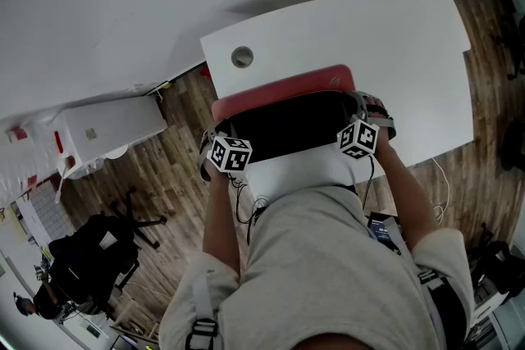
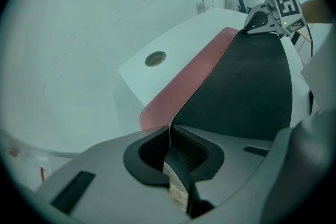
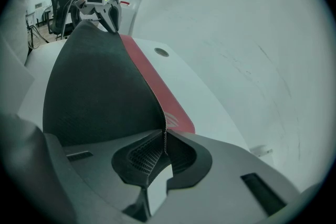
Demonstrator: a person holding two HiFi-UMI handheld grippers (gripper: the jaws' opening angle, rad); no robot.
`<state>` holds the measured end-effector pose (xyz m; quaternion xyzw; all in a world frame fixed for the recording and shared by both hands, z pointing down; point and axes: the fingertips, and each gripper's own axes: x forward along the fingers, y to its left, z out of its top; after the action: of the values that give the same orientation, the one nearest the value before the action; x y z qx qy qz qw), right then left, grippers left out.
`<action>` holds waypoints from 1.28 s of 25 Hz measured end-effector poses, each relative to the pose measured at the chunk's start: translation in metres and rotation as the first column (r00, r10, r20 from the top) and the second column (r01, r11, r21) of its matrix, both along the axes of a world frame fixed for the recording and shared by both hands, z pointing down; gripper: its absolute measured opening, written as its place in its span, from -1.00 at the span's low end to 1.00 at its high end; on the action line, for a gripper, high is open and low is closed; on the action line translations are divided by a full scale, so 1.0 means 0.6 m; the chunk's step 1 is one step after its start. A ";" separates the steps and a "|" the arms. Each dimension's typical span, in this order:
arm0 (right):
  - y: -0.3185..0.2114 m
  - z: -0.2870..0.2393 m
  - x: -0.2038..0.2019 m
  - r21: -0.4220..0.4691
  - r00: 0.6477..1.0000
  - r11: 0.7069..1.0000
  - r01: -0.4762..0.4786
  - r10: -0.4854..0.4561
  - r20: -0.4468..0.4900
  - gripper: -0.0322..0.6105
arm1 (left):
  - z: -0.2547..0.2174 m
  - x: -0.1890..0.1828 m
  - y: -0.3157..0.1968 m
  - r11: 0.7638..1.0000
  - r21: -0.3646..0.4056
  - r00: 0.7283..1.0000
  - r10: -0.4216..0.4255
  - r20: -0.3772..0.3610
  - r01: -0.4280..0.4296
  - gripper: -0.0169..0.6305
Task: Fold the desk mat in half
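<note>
While both grippers are holding the desk mat (image 1: 283,125) up off the white desk (image 1: 369,37), the left gripper (image 2: 170,136) is pinching one near corner, its jaws almost together on the thin stitched edge. The right gripper (image 3: 164,139) is clamping the other near corner in the same way. The mat's black underside is facing the person and bowing between the two grips. Its far part is lying red side up on the desk, just short of a round cable hole (image 1: 242,56). In the head view the marker cubes (image 1: 230,153) are covering both sets of jaws, and the person's torso is cutting off the desk's near edge. The raised black sheet is hiding how much of the mat is touching the desk beneath it.
</note>
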<state>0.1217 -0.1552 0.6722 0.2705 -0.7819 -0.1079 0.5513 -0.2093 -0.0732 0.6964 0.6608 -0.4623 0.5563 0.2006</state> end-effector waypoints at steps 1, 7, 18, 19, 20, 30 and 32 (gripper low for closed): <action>-0.001 0.000 0.000 -0.001 1.000 1.000 0.000 0.000 0.000 -0.74 | 0.001 0.000 -0.001 1.000 0.000 1.000 -0.002 0.000 0.002 -0.83; -0.011 -0.001 -0.001 -0.001 1.000 1.000 0.005 -0.005 0.002 -0.74 | 0.001 -0.003 -0.014 1.000 0.002 1.000 -0.009 0.003 0.009 -0.83; -0.031 -0.002 -0.010 0.003 1.000 1.000 0.011 -0.011 0.009 -0.74 | -0.001 -0.009 -0.025 1.000 0.000 1.000 -0.016 0.006 0.016 -0.83; -0.033 -0.003 -0.010 0.004 1.000 1.000 0.011 -0.011 0.011 -0.74 | -0.001 -0.010 -0.027 1.000 0.001 1.000 -0.017 0.008 0.017 -0.83; -0.035 -0.003 -0.011 0.005 1.000 1.000 0.010 -0.010 0.012 -0.74 | -0.001 -0.011 -0.029 1.000 0.001 1.000 -0.018 0.009 0.018 -0.83; -0.047 0.000 -0.012 0.005 1.000 1.000 0.009 -0.009 0.016 -0.74 | 0.001 -0.012 -0.041 1.000 -0.005 1.000 -0.029 0.003 0.029 -0.83; -0.047 -0.002 -0.012 0.007 1.000 1.000 0.010 -0.010 0.016 -0.74 | -0.001 -0.013 -0.041 0.999 -0.003 0.999 -0.032 -0.001 0.032 -0.83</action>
<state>0.1143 -0.1832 0.6711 0.2693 -0.7873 -0.1110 0.5435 -0.2168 -0.0979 0.6957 0.6531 -0.4719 0.5535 0.2108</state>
